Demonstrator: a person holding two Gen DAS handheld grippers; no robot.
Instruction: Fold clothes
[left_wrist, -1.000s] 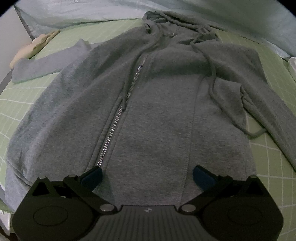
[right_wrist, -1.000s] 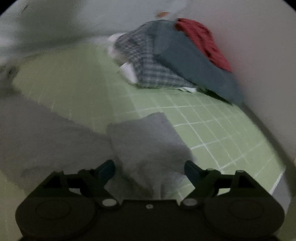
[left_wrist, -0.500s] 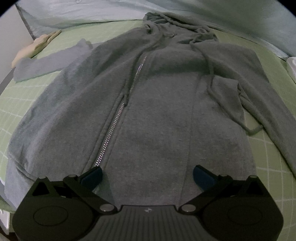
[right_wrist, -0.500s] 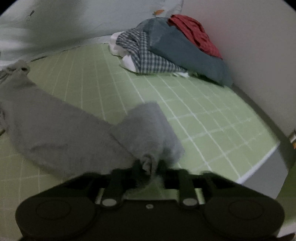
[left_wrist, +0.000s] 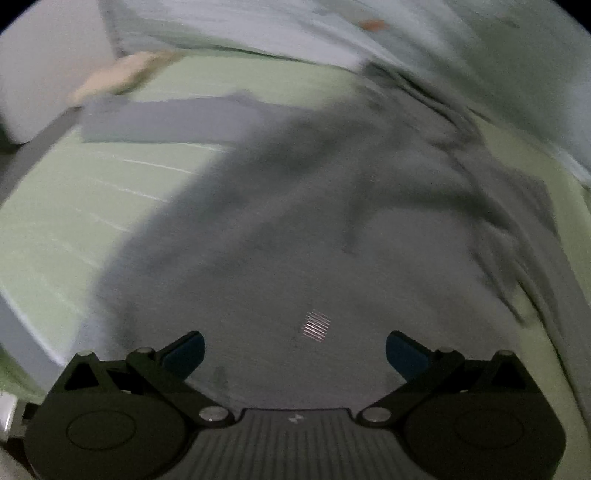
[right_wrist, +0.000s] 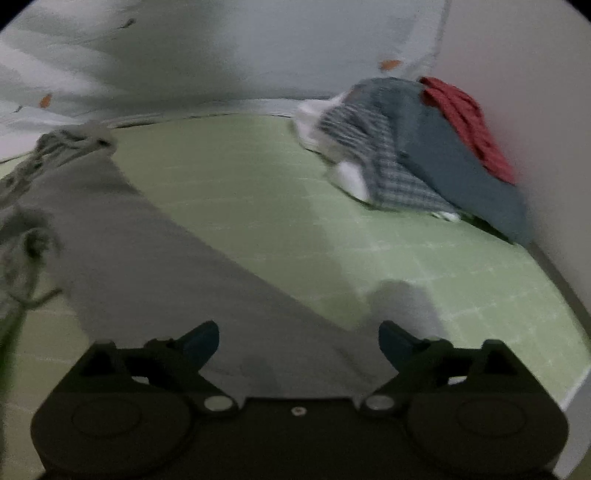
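The gray hoodie (left_wrist: 295, 229) lies spread flat on the green grid mat (right_wrist: 258, 192). The left gripper (left_wrist: 294, 352) hangs over its body, fingers wide apart. The right gripper (right_wrist: 298, 345) is released too, over one sleeve (right_wrist: 155, 266), holding nothing

Motion-blurred grey hoodie (left_wrist: 295, 221), its zipper lost; smeared clothes pile (right_wrist: 417, 155).

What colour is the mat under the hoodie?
Light green mat with a white grid; clearest in the right wrist view.
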